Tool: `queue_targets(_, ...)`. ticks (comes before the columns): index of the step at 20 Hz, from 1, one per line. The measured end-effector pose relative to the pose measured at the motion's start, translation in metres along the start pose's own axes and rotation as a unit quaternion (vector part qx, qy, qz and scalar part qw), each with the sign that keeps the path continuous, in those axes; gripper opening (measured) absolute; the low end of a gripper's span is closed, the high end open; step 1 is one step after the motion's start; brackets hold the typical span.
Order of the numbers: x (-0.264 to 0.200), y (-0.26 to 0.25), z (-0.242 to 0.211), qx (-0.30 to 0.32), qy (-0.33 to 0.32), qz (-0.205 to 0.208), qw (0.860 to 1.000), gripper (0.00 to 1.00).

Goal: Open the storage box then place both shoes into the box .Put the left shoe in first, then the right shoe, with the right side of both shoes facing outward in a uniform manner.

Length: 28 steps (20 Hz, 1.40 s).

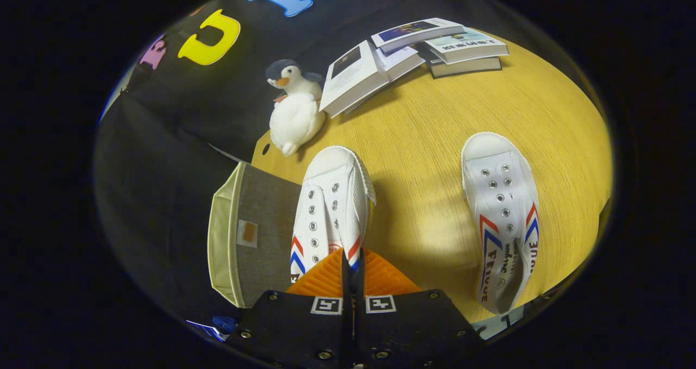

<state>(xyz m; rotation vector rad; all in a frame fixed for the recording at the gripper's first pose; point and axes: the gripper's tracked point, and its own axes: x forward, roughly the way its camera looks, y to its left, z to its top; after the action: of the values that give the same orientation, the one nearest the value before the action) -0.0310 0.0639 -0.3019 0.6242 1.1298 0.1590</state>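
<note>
Two canvas shoes: held shoe (329,206) beside storage box (250,233), lifted; second shoe (503,217) on surface (424,141), well apart from box. Jaws closed, pinching held shoe's collar edge. Light, soft, floppy; grip firm near heel rim.

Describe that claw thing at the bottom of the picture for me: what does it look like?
The claw has two flat, wedge-shaped fingers with ribbed surfaces, pressed close together. Behind them sit two dark, blocky carriers fixed with small screws. Each carrier bears a square black-and-white marker tag near the centre seam. No cables show.
</note>
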Motion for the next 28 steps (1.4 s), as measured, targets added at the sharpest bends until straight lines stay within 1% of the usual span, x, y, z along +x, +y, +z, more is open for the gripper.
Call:
queue_targets(4,-0.013,0.031,0.011,-0.016,-0.002,0.008,1.0,0.01)
queue_targets(6,-0.019,0.049,0.013,-0.017,-0.002,0.018,1.0,0.01)
queue_targets(9,-0.02,0.074,0.016,-0.013,0.0,0.035,0.999,0.01)
queue_targets(13,-0.02,0.104,0.025,-0.03,-0.005,0.044,0.999,0.01)
queue_targets(18,-0.007,0.145,0.022,-0.042,0.005,0.06,0.997,0.01)
queue_targets(28,0.039,0.203,-0.008,-0.08,0.031,0.067,0.994,0.01)
